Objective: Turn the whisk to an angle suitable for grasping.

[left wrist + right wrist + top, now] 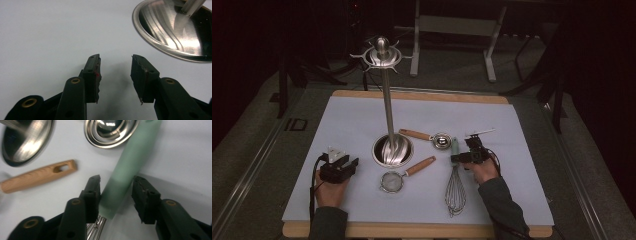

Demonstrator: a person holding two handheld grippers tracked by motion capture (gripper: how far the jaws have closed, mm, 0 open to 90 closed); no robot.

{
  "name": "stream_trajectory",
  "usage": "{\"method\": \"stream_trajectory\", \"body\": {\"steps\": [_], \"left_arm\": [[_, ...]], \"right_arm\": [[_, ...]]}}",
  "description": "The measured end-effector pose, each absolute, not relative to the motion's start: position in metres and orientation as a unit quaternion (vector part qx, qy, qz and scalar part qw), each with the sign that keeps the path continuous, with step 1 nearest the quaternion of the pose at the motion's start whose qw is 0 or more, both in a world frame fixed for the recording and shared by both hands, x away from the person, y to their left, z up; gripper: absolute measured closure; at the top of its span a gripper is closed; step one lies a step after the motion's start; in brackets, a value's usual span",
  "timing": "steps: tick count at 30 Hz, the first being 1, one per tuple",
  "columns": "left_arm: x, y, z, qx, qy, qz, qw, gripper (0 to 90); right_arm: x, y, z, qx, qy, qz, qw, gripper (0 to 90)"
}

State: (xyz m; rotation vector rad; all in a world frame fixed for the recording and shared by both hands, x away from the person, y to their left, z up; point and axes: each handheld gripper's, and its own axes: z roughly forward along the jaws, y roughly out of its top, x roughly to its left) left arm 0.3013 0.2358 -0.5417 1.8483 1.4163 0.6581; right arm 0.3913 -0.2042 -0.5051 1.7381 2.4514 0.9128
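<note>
Green whisk handle [126,173] between open right tool [116,196] jaws

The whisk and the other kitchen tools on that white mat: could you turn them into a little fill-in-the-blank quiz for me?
1. The whisk has a handle of pale ____ colour.
2. The right gripper has its open jaws on either side of the whisk's ____.
3. The tall metal stand rises from a round ____.
4. The strainer has a ____ handle.

Missing words: green; handle; base; wooden
</note>
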Motion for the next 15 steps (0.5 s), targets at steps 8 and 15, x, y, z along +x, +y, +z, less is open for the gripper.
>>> {"method": "stream_trajectory", "body": {"steps": [8,15], "left_arm": [[0.301,0.236,-0.542,0.715,0.548,0.254,0.353,59.3],[0.302,0.236,-0.542,0.715,0.548,0.253,0.353,59.1]], "right_arm": [[0.393,-0.196,-0.508,0.558,0.79,0.255,0.012,62.8],[0.395,-0.205,-0.504,0.558,0.794,0.241,0.028,69.4]]}}
